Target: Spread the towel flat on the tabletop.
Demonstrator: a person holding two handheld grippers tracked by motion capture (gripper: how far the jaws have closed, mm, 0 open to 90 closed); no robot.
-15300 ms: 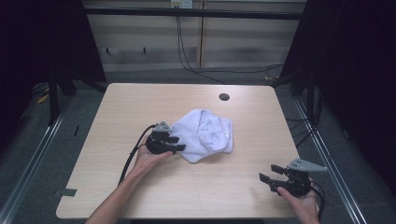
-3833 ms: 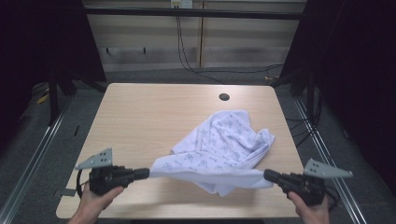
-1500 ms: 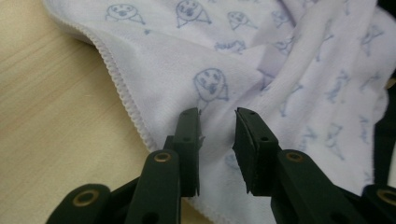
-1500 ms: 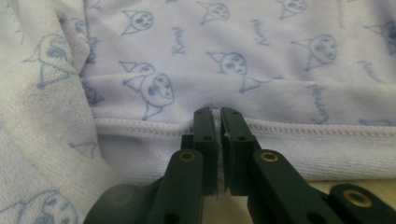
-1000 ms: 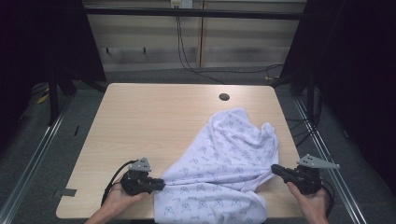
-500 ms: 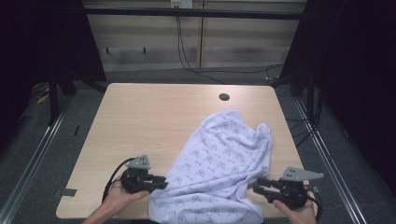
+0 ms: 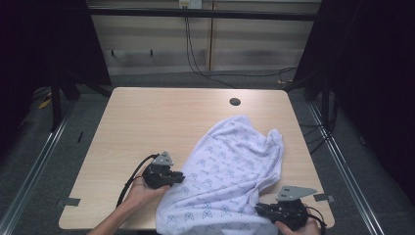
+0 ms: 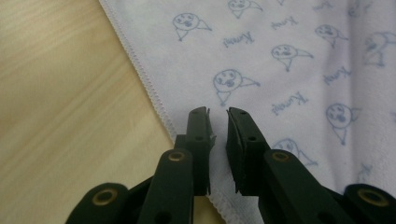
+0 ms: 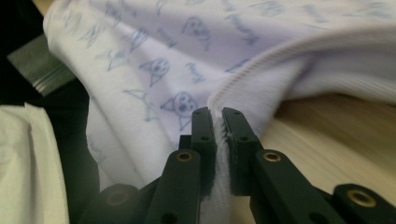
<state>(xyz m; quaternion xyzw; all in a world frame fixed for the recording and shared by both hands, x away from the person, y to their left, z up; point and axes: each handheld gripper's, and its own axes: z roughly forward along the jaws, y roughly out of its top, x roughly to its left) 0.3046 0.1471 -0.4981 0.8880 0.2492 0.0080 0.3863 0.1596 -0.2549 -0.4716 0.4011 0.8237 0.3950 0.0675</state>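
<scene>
Across the pale wooden table (image 7: 147, 122) spreads a white printed cloth (image 7: 230, 166). Its hem sits under the slightly parted left gripper (image 8: 218, 122), unclamped, while the right gripper (image 9: 218, 122) pinches a ribbed edge.

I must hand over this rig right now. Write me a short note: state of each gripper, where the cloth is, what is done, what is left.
Left gripper: jaws a little apart over the hemmed edge of the white printed cloth, gripping nothing.
Right gripper: shut on the cloth's hem at the table's near right corner.
Cloth: spread on the right half of the table, wrinkled, its near edge hanging over the front.
Done: cloth opened out from a heap.
Left: probably re-grip with the left gripper and smooth it flat.
</scene>
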